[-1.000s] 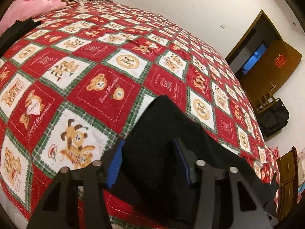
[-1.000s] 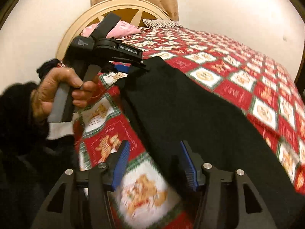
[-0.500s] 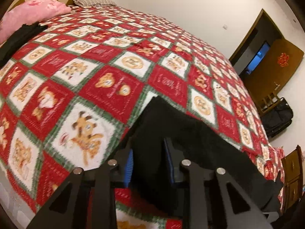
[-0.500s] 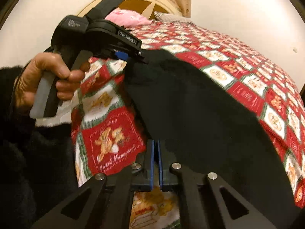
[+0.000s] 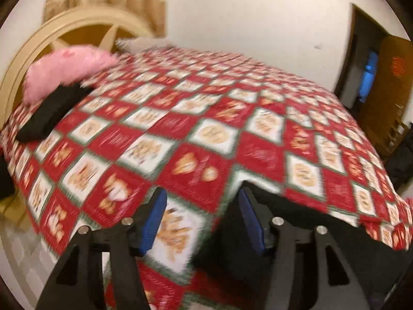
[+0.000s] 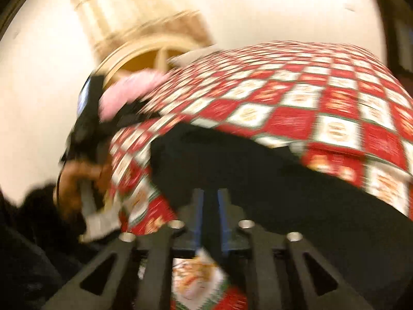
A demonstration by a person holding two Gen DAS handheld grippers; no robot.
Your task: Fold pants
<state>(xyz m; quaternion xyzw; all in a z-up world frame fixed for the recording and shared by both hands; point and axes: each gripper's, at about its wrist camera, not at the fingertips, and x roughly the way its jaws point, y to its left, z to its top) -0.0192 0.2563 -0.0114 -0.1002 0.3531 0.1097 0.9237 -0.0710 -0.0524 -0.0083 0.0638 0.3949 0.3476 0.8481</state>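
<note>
The black pants [image 5: 299, 214] lie on the red and white bear-patterned bedspread [image 5: 206, 134], at the near right in the left wrist view. My left gripper [image 5: 202, 219] hangs just left of their edge, jaws opening, only bedspread between its blue pads [image 5: 155, 222]. In the blurred right wrist view the pants [image 6: 258, 170] spread across the middle. My right gripper [image 6: 210, 219] is low at their near edge, jaws opening by a narrow gap with black cloth in it. The left gripper [image 6: 87, 118] and the hand [image 6: 77, 178] holding it show at the left.
A pink pillow [image 5: 67, 69] and a folded black garment [image 5: 51, 113] lie near the arched headboard [image 5: 77, 31]. A dark doorway [image 5: 366, 82] and a black bag [image 5: 402, 160] are beyond the bed's right side. The bed edge runs along the lower left.
The left gripper let go of the pants, opened and lifted, so more of the room shows. The right gripper's shut pads parted slightly and its view rolled and moved sideways.
</note>
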